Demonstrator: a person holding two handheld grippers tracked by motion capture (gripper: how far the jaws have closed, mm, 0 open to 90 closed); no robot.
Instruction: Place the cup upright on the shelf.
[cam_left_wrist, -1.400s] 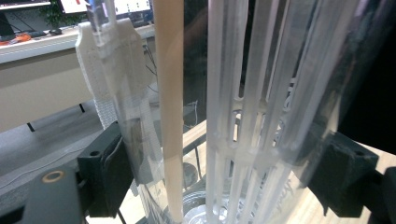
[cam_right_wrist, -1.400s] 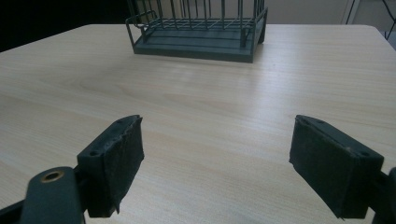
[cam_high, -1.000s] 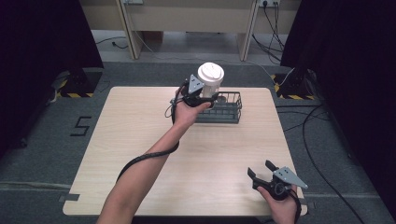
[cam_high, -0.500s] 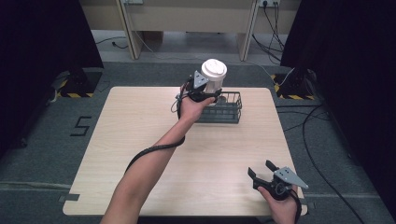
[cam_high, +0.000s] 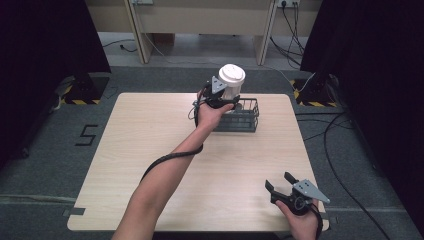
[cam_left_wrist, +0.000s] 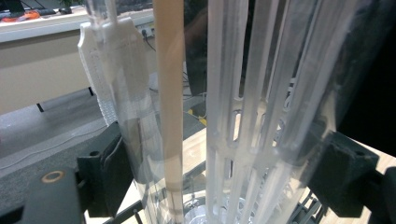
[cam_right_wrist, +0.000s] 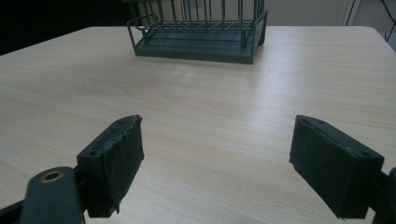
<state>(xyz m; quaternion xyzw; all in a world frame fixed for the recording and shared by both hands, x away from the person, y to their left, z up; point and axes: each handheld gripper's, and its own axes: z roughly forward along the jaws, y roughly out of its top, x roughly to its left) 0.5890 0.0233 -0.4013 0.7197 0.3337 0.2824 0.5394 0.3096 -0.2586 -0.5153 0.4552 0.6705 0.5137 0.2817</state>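
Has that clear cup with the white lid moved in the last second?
Hardly. The cup, clamped in the left hand-held gripper, still hangs over the near-left corner of the wire basket.

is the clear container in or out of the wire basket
Out: the left gripper holds the clear container raised above the wire basket, its base near the rim.

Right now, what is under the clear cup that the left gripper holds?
The clear cup hangs in the left gripper over the dark wire basket. The hand and cup cover the basket floor below it.
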